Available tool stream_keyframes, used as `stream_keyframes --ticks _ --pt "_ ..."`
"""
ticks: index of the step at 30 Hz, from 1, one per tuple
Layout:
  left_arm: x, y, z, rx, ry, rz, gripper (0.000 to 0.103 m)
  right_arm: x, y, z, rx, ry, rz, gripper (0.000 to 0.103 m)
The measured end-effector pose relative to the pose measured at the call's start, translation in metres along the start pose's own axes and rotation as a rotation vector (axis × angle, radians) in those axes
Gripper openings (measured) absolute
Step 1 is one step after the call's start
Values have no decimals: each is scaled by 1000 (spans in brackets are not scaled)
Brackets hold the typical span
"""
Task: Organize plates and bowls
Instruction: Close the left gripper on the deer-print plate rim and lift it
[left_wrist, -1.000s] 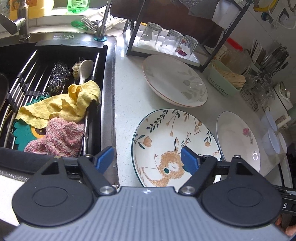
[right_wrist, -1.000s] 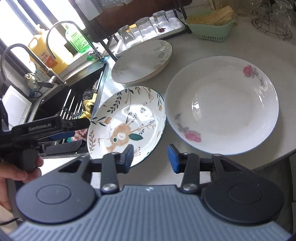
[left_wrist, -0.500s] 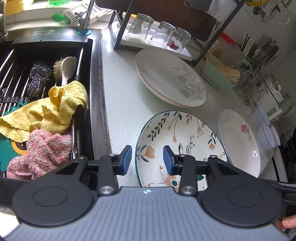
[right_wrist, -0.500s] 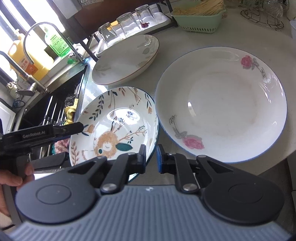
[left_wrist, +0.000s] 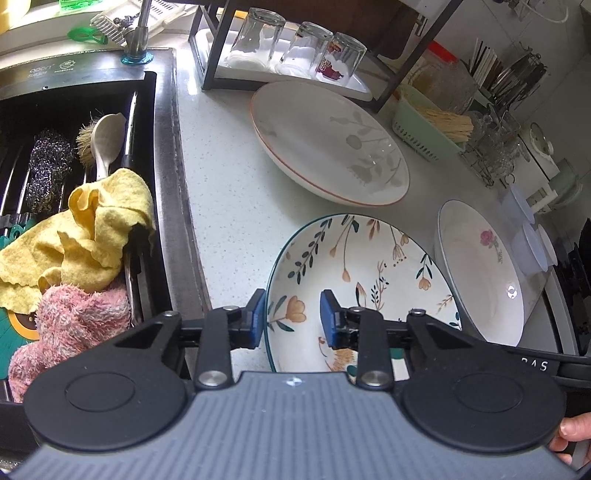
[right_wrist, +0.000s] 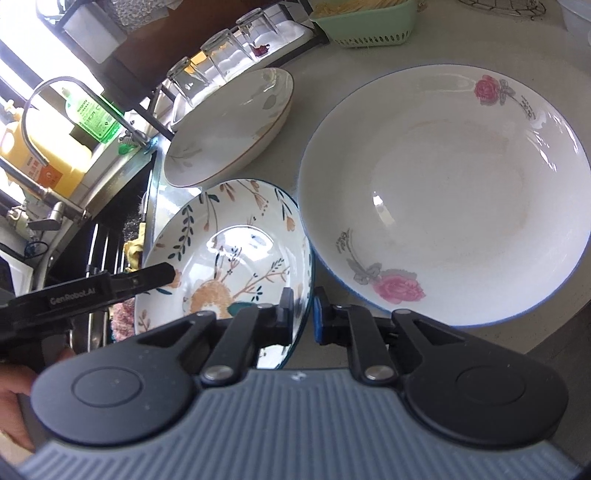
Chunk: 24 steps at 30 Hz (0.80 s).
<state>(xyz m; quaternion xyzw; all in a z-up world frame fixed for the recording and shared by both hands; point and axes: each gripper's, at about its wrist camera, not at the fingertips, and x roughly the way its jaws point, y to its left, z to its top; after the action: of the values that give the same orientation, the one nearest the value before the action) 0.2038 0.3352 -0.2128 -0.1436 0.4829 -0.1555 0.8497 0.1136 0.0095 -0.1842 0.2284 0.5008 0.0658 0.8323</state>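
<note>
Both grippers (left_wrist: 291, 317) (right_wrist: 303, 314) straddle floral plate's (left_wrist: 354, 266) rim.

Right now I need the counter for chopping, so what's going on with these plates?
A person is holding a gripper in each hand, and both are working on the deer-pattern plate at the counter's near edge. The right gripper is shut on that plate's rim. The left gripper straddles the opposite rim with its jaws closing. The rose plate and the leaf-print plate sit untouched on the counter. Nothing looks stacked yet.
</note>
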Motion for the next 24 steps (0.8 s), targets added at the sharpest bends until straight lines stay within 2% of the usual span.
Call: stream_keyframes --ticks 7,13,16,24 --pt "-16 6 14 -31 12 -20 35 -7 9 4 20 15 46 14" --pt "-40 -5 27 -29 19 -9 35 -25 18 17 31 35 69 14" --pt "-55 -22 33 -17 19 16 35 -36 22 30 18 38 65 14" --pt "-82 -72 49 -54 -40 38 35 -69 6 64 -31 26 124 14"
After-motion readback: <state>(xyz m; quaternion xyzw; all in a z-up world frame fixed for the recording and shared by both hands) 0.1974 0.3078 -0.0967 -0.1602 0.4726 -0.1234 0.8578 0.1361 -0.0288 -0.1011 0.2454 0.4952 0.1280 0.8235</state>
